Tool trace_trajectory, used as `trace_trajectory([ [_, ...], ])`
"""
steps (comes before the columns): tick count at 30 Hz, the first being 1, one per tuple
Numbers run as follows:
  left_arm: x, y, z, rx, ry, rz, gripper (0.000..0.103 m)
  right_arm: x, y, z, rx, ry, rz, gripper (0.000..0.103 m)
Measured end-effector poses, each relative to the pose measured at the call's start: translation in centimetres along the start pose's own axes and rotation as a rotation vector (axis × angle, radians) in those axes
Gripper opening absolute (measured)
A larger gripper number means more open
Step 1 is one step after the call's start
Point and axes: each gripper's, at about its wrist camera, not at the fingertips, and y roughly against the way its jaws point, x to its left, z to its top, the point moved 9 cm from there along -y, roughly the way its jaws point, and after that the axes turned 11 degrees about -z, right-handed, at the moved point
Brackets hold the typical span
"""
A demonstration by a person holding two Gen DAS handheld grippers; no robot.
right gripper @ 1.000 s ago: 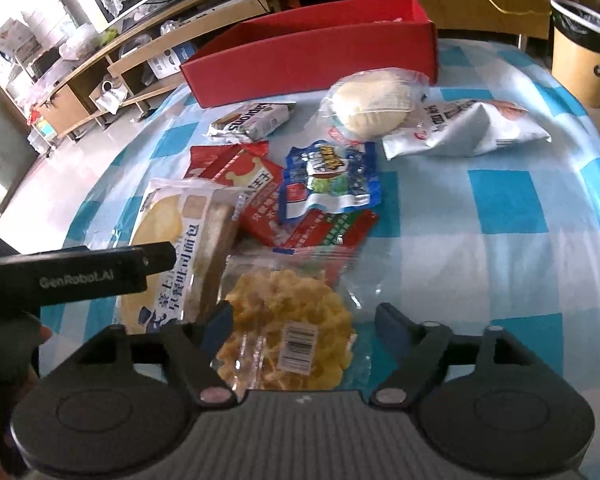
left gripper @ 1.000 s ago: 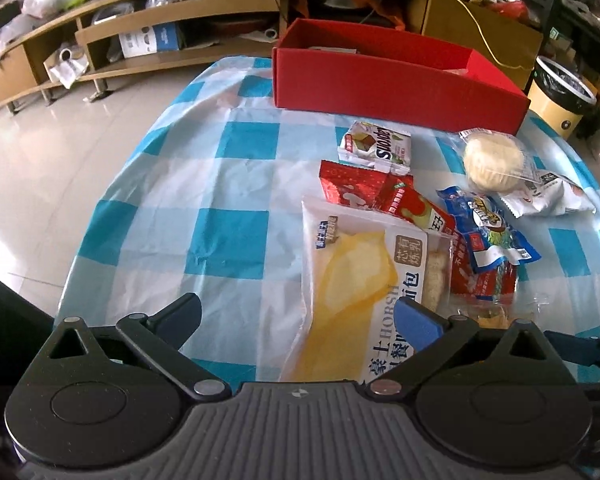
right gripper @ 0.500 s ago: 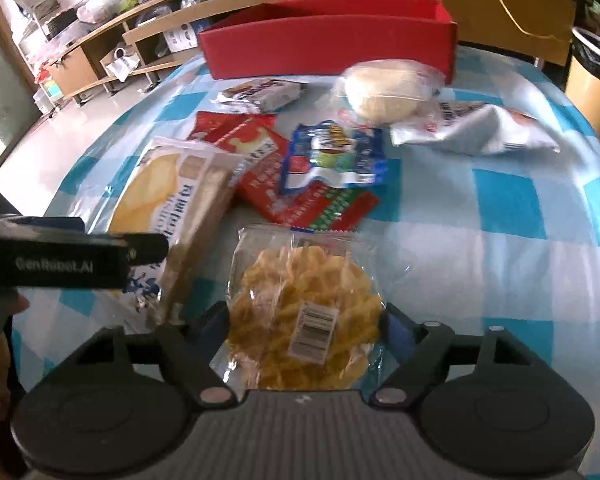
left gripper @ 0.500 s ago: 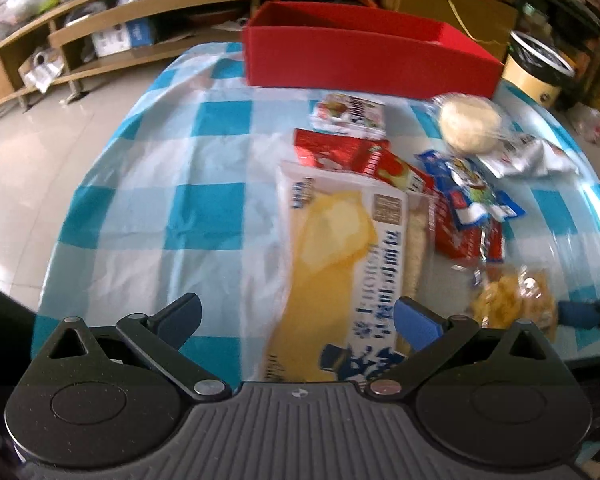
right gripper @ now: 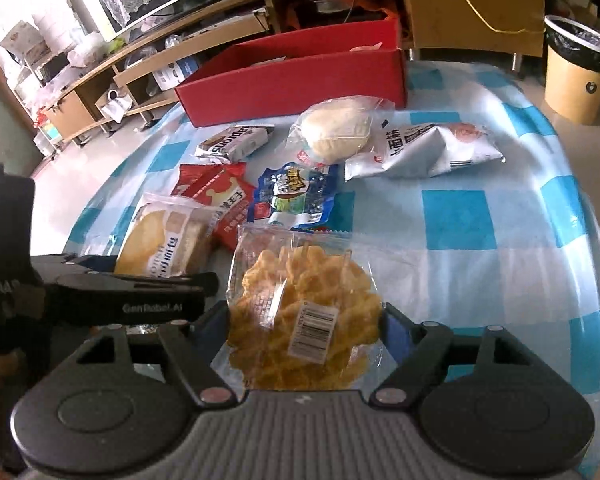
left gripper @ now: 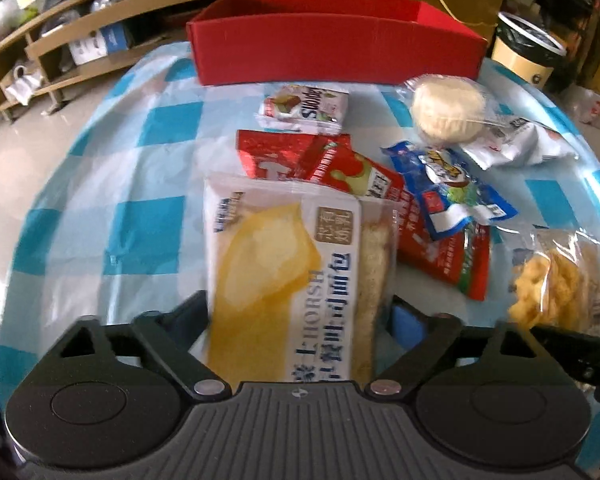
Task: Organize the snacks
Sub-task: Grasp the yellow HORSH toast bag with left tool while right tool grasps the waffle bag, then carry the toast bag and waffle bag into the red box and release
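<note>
Snacks lie scattered on a blue-and-white checked tablecloth (left gripper: 112,236), with a long red box (left gripper: 336,54) standing at the far edge. Left gripper (left gripper: 296,312) has its two fingers pressed against either side of a bread packet (left gripper: 292,276), white and yellow with blue lettering. Right gripper (right gripper: 304,320) is clamped the same way on a clear bag of yellow waffle crisps (right gripper: 300,312), barcode label facing up. Between these and the box rest two overlapping red packets (left gripper: 324,168), a blue packet (left gripper: 448,192), a small white biscuit pack (left gripper: 304,110), a pale round bun (left gripper: 448,110) in clear wrap, and a crumpled white packet (right gripper: 424,150).
</note>
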Motion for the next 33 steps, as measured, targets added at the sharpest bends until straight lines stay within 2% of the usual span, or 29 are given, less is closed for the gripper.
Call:
trace_trajectory([
  [6, -0.1, 1.0, -0.8, 0.048, 0.054, -0.050, 0.078, 0.3, 0.2, 0.4, -0.007, -0.003, 0.024, 0.075],
  [9, -0.6, 1.8, -1.0, 0.047, 0.068, -0.078, 0.077, 0.5, 0.3, 0.5, -0.011, -0.004, 0.031, 0.075],
  [18, -2.6, 4.0, 1.0, -0.027, 0.070, -0.147, 0.076, -0.3, 0.9, 1.7, -0.039, -0.035, 0.049, 0.075],
  [33, -2.6, 5.2, 7.0, -0.141, 0.074, -0.163, 0.076, -0.1, 2.2, 6.6, -0.142, -0.049, 0.057, 0.075],
])
